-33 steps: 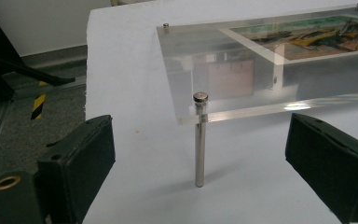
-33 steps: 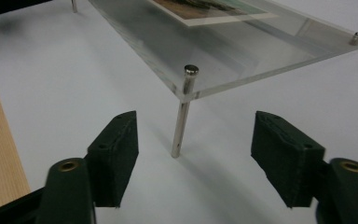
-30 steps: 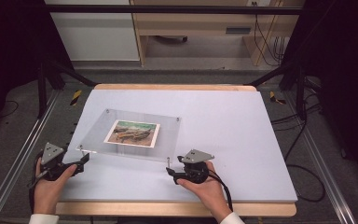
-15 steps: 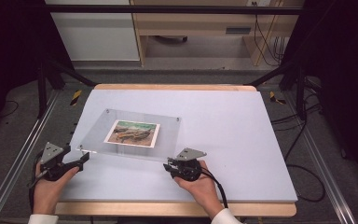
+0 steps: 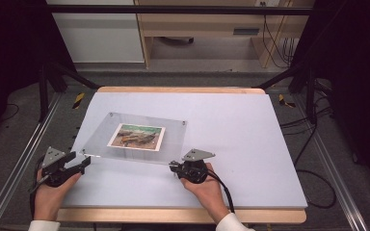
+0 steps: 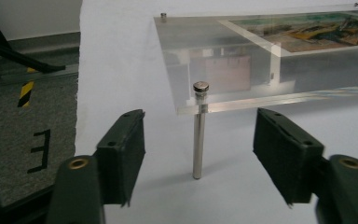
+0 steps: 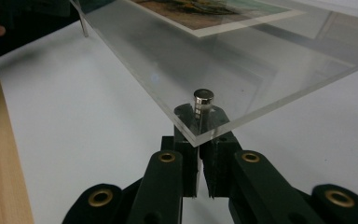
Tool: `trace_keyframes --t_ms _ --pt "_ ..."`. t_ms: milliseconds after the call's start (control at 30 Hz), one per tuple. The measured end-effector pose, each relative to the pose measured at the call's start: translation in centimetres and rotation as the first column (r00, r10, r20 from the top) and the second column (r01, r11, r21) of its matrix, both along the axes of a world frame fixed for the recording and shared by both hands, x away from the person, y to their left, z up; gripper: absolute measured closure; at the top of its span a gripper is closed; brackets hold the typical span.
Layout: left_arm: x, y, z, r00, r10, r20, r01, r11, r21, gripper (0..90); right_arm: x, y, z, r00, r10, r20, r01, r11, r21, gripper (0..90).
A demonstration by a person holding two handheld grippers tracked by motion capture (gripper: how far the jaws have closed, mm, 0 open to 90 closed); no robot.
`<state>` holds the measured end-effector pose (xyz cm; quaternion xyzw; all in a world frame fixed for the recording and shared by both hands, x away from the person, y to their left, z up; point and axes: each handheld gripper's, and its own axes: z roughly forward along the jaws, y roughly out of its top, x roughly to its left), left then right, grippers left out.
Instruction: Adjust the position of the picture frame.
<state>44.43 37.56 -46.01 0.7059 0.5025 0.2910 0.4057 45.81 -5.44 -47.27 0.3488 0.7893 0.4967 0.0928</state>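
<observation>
Starting nearest: two hand-held grippers are seen at the near edge of the white table point(image 5: 250, 144). The right gripper point(image 5: 176, 167) is held by the right hand point(image 5: 207, 190) near the table's middle; in the right gripper view its jaws are pressed together around the metal standoff post point(image 7: 203, 100) at the near right corner of the clear acrylic panel point(image 5: 147, 137), pinching the post just under the panel. The left gripper point(image 5: 84, 162) is held by the left hand point(image 5: 50, 197) at the table's near left edge; in the left gripper view its jaws are spread wide, with the near left standoff post point(image 6: 199, 130) standing upright between them, touched by neither pad. That post's foot is seen resting on the table, its cap just above the panel corner. The panel is raised off the table on its corner posts, left of centre, with a printed picture point(image 5: 137, 136) carried under it. Two more post caps are visible at the far corners point(image 5: 185, 122). Farther off, the wooden table rim point(image 5: 173, 90) is seen, then grey floor point(image 5: 24, 120) with yellow-black tape point(image 5: 78, 100), and a wooden bench point(image 5: 207, 29) at the back.
</observation>
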Motion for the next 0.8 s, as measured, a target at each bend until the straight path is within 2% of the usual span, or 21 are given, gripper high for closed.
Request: trace_keyframes --t_ms 33,100,333,433,533,667,700,800 --pt "0.1 0.0 0.0 1.0000 -0.003 0.001 0.003 1.0000 0.005 37.7 0.1 -0.1 0.1 0.9999 -0.004 -0.010 0.004 1.000 0.014 85.1" --pt "0.4 0.0 -0.1 0.9999 -0.002 0.011 0.002 1.0000 0.000 49.4 0.4 -0.4 0.4 0.9997 -0.007 -0.023 0.008 0.999 0.035 85.0" --pt "1.0 0.1 -0.5 0.9997 -0.023 -0.003 0.023 0.9996 -0.016 57.6 0.8 -0.7 0.9 0.9982 -0.013 -0.058 0.018 0.996 0.082 85.1" --pt "1.5 0.0 -0.7 0.9994 -0.034 0.004 0.034 0.9987 -0.037 62.8 0.9 -0.7 0.8 0.9979 -0.012 -0.064 0.016 0.998 0.068 85.1" --pt "2.3 0.1 -1.0 0.9991 -0.039 0.017 0.040 0.9947 -0.095 66.9 0.9 -0.7 0.8 0.9981 -0.010 -0.061 0.014 0.998 0.065 85.0" --pt "2.8 0.1 -1.1 0.9970 -0.064 0.043 0.068 0.9914 -0.112 74.5 0.9 -0.7 0.8 0.9980 -0.012 -0.063 0.016 0.998 0.059 85.0" --pt "2.8 0.0 -1.1 0.9963 -0.073 0.046 0.078 0.9896 -0.121 79.1 0.8 -0.7 0.7 0.9978 -0.014 -0.064 0.018 0.998 0.061 85.0" --pt "2.9 0.1 -1.1 0.9957 -0.076 0.053 0.083 0.9862 -0.144 82.3 0.8 -0.7 0.8 0.9980 -0.015 -0.062 0.019 0.998 0.063 85.0"
